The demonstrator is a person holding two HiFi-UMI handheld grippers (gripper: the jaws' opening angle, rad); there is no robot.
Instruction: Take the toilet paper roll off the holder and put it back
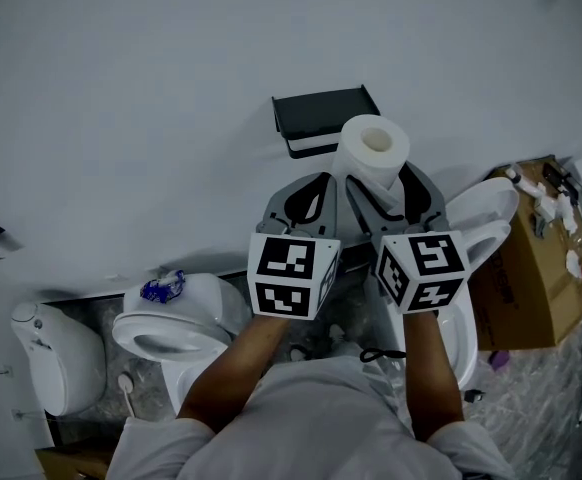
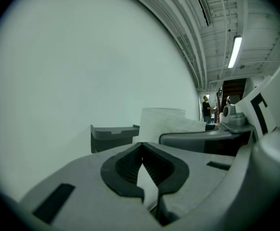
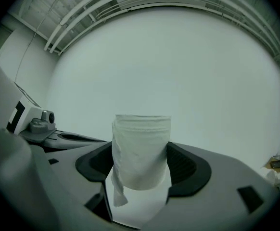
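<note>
Right gripper (image 3: 141, 150) pinches the toilet paper roll (image 3: 141, 153) between its dark pads, one pad pressed on each side of the roll. The roll stands upright in the jaws with its hollow core facing up, and a loose tail of paper (image 3: 116, 191) hangs at its lower left. In the head view the roll (image 1: 373, 153) is off the black holder (image 1: 321, 118), which is fixed to the pale wall (image 1: 151, 118); the roll sits just beside the holder's right end, carried by the right gripper (image 1: 381, 183). Left gripper (image 2: 141, 146) has its jaws pressed together at the tips with nothing between them, and it sits near the holder (image 2: 113, 136), just left of the right gripper (image 2: 202, 138). In the head view the left gripper (image 1: 309, 193) is below the holder. White toilets (image 1: 171, 333) stand on the floor below, with a cardboard box (image 1: 521, 268) at the right.
</note>
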